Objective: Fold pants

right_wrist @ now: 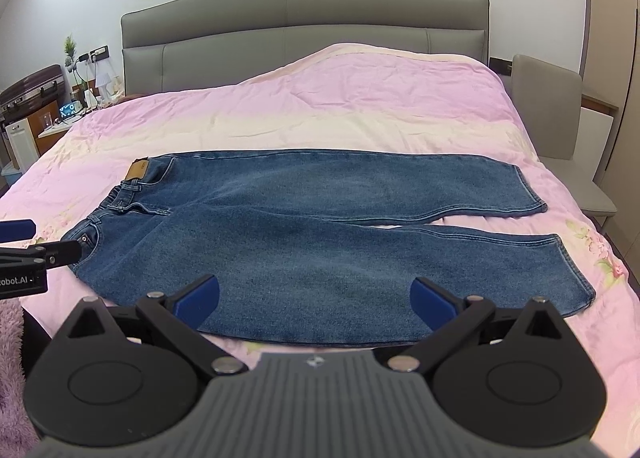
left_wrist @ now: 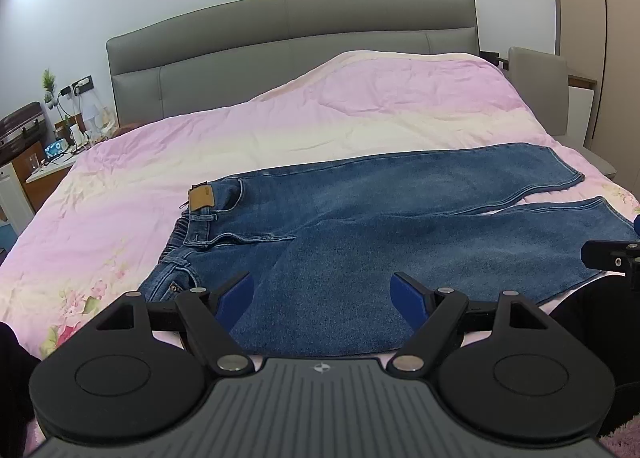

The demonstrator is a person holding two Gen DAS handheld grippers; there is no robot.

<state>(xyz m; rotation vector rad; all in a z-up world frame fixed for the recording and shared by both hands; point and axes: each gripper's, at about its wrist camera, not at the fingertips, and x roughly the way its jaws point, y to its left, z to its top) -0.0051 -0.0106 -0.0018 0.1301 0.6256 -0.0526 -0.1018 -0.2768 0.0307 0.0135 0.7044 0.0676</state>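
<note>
Left gripper [left_wrist: 322, 292]: fingers spread wide, nothing held, poised above near hip and thigh of jeans.
Right gripper [right_wrist: 316, 296]: likewise spread wide, empty, above near leg.
Jeans [right_wrist: 312, 225]: blue denim, flat on pink duvet [right_wrist: 360, 109], waistband [left_wrist: 192, 234] to the left with tan leather patch [left_wrist: 202, 197], hems to the right, legs slightly parted.
Grey headboard [right_wrist: 304, 21]: beyond, against wall.
Step, by judgement: start, no fold made.
Next move: pinching near edge at waist and hem, carrying near leg over far leg.
</note>
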